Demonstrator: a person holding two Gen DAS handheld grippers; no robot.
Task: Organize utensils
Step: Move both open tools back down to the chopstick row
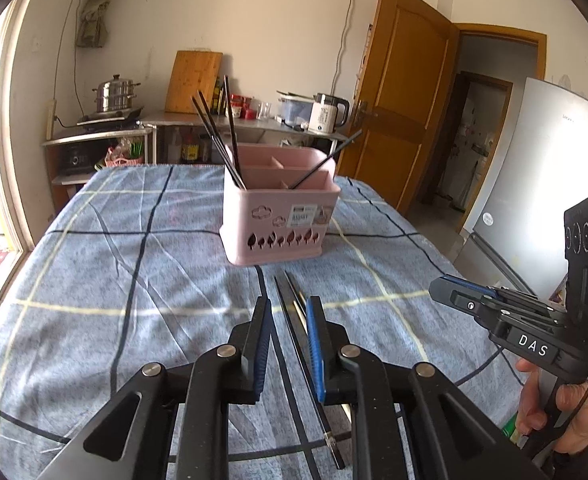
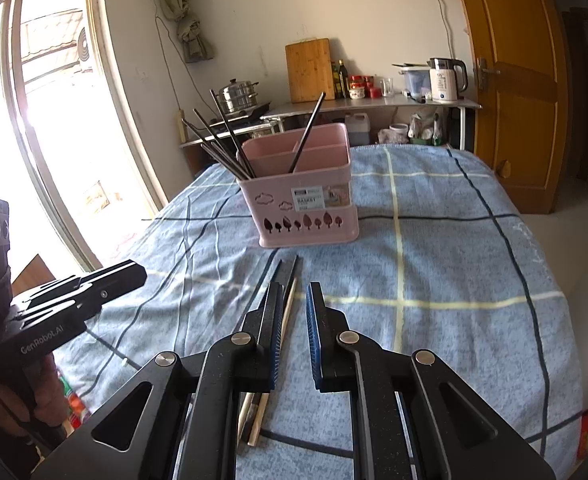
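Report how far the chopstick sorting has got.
Done: several chopsticks already stand in the pink holder. In hand: nothing; the left tool has its jaws either side of the loose chopsticks on the cloth, not gripping. Right tool is empty. Left: those loose sticks.

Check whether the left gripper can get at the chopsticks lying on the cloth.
Probably yes. The left gripper hangs right over the loose chopsticks, jaws slightly apart around them, nothing between. The right gripper stands off to the side.
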